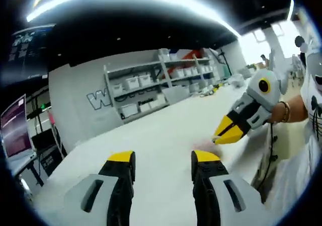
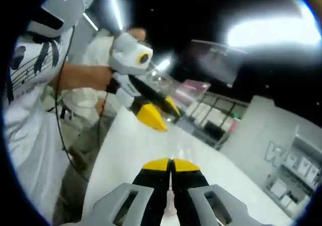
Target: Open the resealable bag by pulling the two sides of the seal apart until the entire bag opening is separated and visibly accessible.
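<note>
Two tongs over a smooth white tabletop (image 1: 161, 135), grey bodies with yellow tips.
Left tongs (image 1: 163, 158) spread wide apart, holding nothing; right tongs (image 2: 170, 164) pressed closed, a thin pale sliver between the tips, possibly the resealable bag's edge, too blurred to confirm. Grey shelving (image 1: 151, 85) behind.

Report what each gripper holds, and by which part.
Left gripper: open, holds nothing. Right gripper: fingers shut, with a pale sliver between them. It may be a gripped edge, but it is too blurred to tell.
</note>
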Tool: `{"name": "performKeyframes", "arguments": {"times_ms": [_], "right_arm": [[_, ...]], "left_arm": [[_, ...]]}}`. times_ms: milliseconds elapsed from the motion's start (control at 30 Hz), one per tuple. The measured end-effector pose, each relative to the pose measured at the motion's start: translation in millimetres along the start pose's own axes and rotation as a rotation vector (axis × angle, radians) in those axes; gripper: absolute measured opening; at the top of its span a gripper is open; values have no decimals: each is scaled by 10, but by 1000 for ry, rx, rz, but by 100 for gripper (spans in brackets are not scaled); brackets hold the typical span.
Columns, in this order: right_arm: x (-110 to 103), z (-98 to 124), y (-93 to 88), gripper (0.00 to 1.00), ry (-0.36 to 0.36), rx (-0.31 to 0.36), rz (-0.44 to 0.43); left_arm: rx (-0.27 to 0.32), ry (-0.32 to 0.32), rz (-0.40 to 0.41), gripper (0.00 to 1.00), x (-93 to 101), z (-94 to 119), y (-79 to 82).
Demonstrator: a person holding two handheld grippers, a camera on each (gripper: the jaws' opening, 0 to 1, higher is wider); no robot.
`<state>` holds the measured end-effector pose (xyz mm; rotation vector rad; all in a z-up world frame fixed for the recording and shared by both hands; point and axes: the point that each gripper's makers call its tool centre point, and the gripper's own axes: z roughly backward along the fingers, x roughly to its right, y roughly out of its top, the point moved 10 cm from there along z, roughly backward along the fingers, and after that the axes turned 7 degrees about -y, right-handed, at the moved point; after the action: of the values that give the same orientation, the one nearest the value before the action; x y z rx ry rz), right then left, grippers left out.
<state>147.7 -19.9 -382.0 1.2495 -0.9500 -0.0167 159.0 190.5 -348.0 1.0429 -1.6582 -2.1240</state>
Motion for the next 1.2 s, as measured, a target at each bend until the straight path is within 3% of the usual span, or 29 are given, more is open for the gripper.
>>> {"name": "performKeyframes", "arguments": {"times_ms": [233,367,567,933,1067,1200], "right_arm": [[-65,33,-29,0,15,-22,-9],[-131,62,-57,0,39,-54,26],[-222,48,-112,0,61,-107,110],[-225,54,-86,6,117,-147,185],[-244,-1,-54,8,187,-184,296],[-271,-52,-26,9,197,-204,429]], "left_arm": [[-63,-63,-187,26,197,-18,-90],[-87,-66,-235,20,258,4,-184],[-101,-57,-201,21,248,36,-220],[-108,-59,-224,21,257,89,-228],[-108,-59,-223,21,259,83,-222],[-99,-61,-223,21,270,69,-202]]}}
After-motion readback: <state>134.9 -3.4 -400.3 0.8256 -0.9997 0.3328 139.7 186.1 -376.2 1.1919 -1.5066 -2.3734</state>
